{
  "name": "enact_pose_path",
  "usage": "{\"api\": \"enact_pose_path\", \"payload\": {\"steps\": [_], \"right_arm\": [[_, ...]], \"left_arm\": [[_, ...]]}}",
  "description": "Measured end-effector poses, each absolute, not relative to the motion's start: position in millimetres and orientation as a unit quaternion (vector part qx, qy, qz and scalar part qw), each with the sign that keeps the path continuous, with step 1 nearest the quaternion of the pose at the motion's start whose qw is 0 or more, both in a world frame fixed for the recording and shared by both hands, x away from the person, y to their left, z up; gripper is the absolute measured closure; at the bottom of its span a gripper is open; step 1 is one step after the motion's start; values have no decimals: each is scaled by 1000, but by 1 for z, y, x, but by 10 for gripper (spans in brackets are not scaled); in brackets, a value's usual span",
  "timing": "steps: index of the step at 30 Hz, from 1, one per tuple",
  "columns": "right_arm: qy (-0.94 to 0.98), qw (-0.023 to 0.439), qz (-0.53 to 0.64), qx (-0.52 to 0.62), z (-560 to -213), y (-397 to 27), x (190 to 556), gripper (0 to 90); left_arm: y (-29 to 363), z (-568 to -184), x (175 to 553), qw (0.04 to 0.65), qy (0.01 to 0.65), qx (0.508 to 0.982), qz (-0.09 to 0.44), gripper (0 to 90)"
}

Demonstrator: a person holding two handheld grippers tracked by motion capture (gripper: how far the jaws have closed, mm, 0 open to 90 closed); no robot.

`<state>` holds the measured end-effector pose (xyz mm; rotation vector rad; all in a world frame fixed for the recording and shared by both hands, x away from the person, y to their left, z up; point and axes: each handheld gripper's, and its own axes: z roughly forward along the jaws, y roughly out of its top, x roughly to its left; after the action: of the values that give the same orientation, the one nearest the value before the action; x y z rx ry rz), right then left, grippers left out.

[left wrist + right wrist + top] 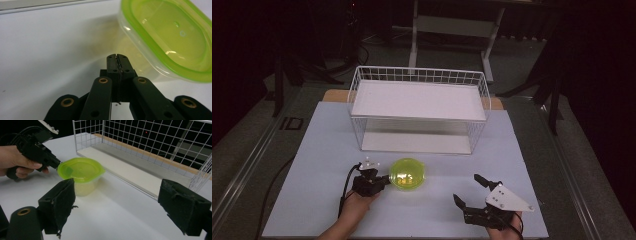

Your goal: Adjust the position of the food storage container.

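The lidded tub [407, 174], low centre of the high view, looks light, stiff and slick, best gripped across its rim; the left gripper [385, 179] is pinched empty beside it, the right gripper [467, 189] gapes wide.

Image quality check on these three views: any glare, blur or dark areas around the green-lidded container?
High view: table lit, surroundings nearly black, container small and soft. Left gripper view: the lid is close, slightly blurred, with small bright glints; the closed left gripper is sharper. Right gripper view: the right gripper is blurred up close, container and wire basket fairly sharp.
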<state>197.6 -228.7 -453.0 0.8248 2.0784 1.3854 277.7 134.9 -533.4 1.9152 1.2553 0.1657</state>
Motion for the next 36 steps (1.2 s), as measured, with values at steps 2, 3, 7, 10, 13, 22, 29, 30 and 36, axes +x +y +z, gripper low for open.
{"api": "enact_pose_path", "payload": {"steps": [2,3,7,10,13,22,29,30,36], "right_arm": [[765,253,509,304,-453,-228,198,143],[765,251,509,304,-453,-228,198,143],[767,253,507,302,-454,-227,198,143],[767,254,506,301,-454,-227,198,143],[768,253,505,302,-455,-228,199,143],[768,248,505,306,-456,-229,201,143],[768,247,505,306,-456,-230,201,144],[769,247,504,306,-456,-230,201,144],[771,245,503,304,-457,-229,201,144]], "left_arm": [[133,-533,278,413,497,760,66,900],[132,-533,278,415,497,760,63,900],[122,-532,280,416,491,763,60,900],[115,-533,281,415,485,768,54,900],[109,-534,282,416,482,770,45,900],[86,-535,285,421,465,778,30,900],[78,-537,286,423,462,779,26,900],[77,-537,286,425,462,778,26,900],[77,-540,288,435,457,775,26,900]]}}
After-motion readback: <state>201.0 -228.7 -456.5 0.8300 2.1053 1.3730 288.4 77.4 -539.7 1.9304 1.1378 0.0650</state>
